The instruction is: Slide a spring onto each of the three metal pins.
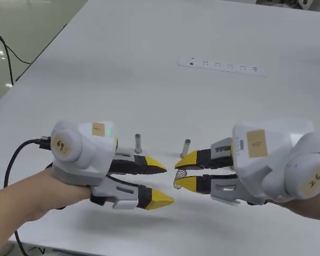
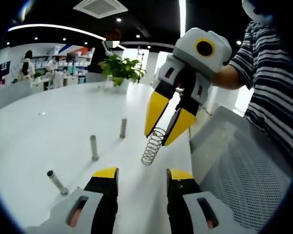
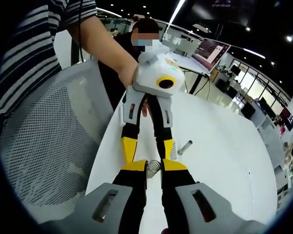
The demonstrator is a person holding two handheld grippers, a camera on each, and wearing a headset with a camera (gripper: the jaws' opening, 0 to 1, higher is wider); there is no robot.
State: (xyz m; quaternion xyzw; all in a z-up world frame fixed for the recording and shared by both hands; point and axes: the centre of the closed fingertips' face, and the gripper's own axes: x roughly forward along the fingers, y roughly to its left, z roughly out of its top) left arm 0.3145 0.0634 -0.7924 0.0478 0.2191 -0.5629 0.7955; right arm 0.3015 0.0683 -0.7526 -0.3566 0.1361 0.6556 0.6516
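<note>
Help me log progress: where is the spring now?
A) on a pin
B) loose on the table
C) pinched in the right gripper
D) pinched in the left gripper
C: the spring is pinched by the right gripper; the left gripper is open and empty.

Spring (image 1: 176, 184) mostly hidden behind the right tool's (image 1: 177, 174) yellow jaws, head view.

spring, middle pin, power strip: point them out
spring (image 2: 153, 146): left gripper view, middle coils
middle pin (image 2: 94, 147): left gripper view, halfway up its shaft
power strip (image 1: 221, 66): head view, centre of its top face
</note>
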